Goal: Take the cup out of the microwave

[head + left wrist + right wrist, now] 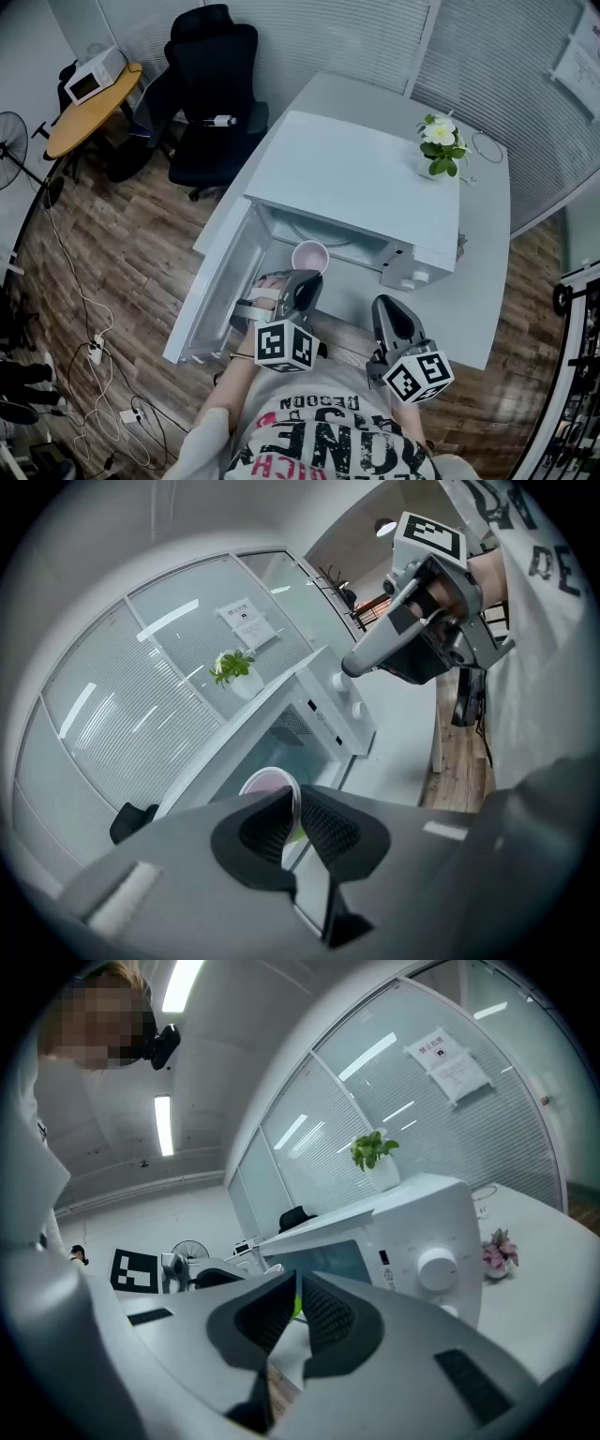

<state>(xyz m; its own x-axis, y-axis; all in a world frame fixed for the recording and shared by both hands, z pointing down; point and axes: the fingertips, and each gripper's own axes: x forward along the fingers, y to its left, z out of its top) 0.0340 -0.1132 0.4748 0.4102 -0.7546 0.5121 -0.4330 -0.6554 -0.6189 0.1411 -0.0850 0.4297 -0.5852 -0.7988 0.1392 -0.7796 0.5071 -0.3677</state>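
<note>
My left gripper [306,279] is pinched narrow on the near rim of the pink cup [310,255], whose wall sits between the pads. The cup is upright at the near edge of the microwave [366,187] cavity, just right of the open door [217,281]. My right gripper [386,305], near and to the right, has its jaws almost together on nothing.
</note>
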